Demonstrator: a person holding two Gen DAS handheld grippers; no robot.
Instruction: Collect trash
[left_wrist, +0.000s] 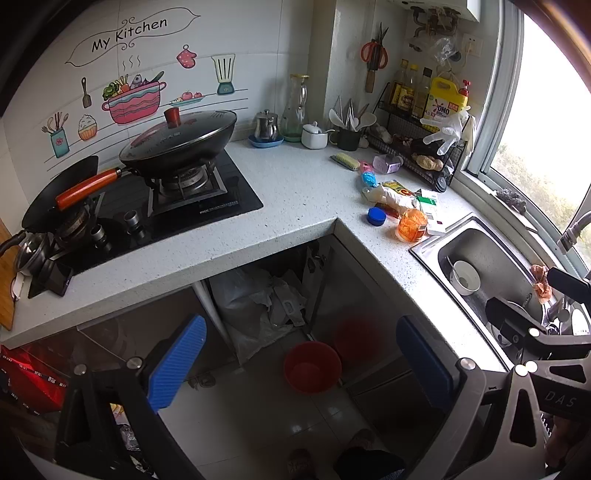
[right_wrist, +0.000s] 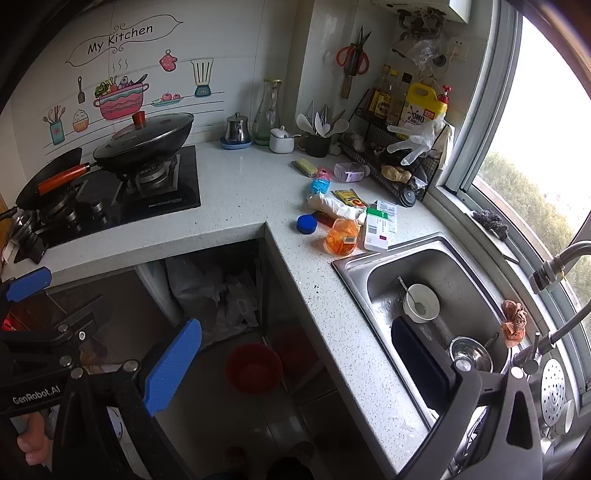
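A pile of trash lies on the white counter beside the sink: an orange net bag (left_wrist: 412, 225) (right_wrist: 341, 236), a blue cap (left_wrist: 376, 216) (right_wrist: 306, 223), a white and green box (left_wrist: 430, 212) (right_wrist: 376, 229), a crumpled white wrapper (left_wrist: 391, 197) (right_wrist: 332, 205), a yellow sachet (right_wrist: 349, 197) and a blue wrapper (left_wrist: 368, 179) (right_wrist: 319, 184). A red bin (left_wrist: 312, 367) (right_wrist: 253, 367) stands on the floor below the counter. My left gripper (left_wrist: 301, 365) is open and empty, above the bin. My right gripper (right_wrist: 295, 369) is open and empty, over the counter edge near the sink.
A steel sink (right_wrist: 373, 271) holds a white bowl (right_wrist: 421, 302) with a spoon and a small steel pot (right_wrist: 471, 354). A gas hob with a lidded wok (left_wrist: 181, 144) is at left. A wire rack (left_wrist: 417, 125) with bottles stands by the window. Plastic bags (left_wrist: 258, 306) fill the open cupboard.
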